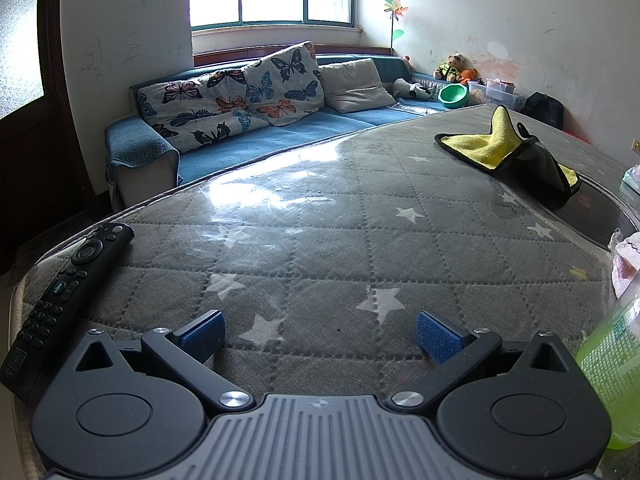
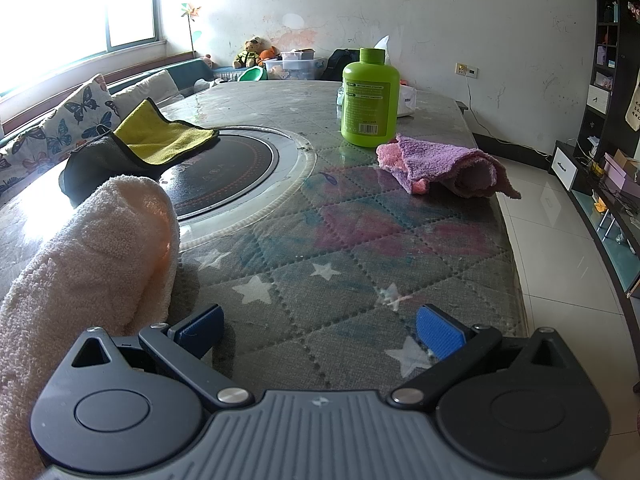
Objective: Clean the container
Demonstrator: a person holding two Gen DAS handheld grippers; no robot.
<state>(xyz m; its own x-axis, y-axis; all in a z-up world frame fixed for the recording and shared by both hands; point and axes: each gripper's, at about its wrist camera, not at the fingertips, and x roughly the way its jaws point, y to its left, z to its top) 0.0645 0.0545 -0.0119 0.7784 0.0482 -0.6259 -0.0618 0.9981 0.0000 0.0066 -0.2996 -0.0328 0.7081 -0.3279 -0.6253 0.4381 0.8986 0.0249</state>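
A: What surrounds the left gripper (image 1: pixel 320 334)?

B: Its jaws are spread wide with nothing between them, low over a quilted grey table cover (image 1: pixel 320 216) printed with white stars under a glossy clear sheet. Just left of the jaws lies a black remote control (image 1: pixel 66 280). Far ahead and to the right sits a yellow-and-grey cloth (image 1: pixel 516 152), soft and rumpled. At the right edge, close beside the jaws, a translucent green shape is cut off; I can't tell what it is.

A: And the right gripper (image 2: pixel 320 334)?

B: Also released, blue ribbed pads apart, empty. A fluffy cream towel (image 2: pixel 92 264) bulks up immediately left of the jaws and blocks part of the table there.

A: Where is the container?

B: The green bottle (image 2: pixel 370 98), smooth plastic with a screw cap, stands upright well ahead of the right jaws, slightly right. A pink-and-purple terry cloth (image 2: pixel 444 168) lies crumpled just in front of it. Ahead and left is a round black cooktop (image 2: pixel 216 172) set in the table, partly under the yellow cloth. The label text is too small to read.
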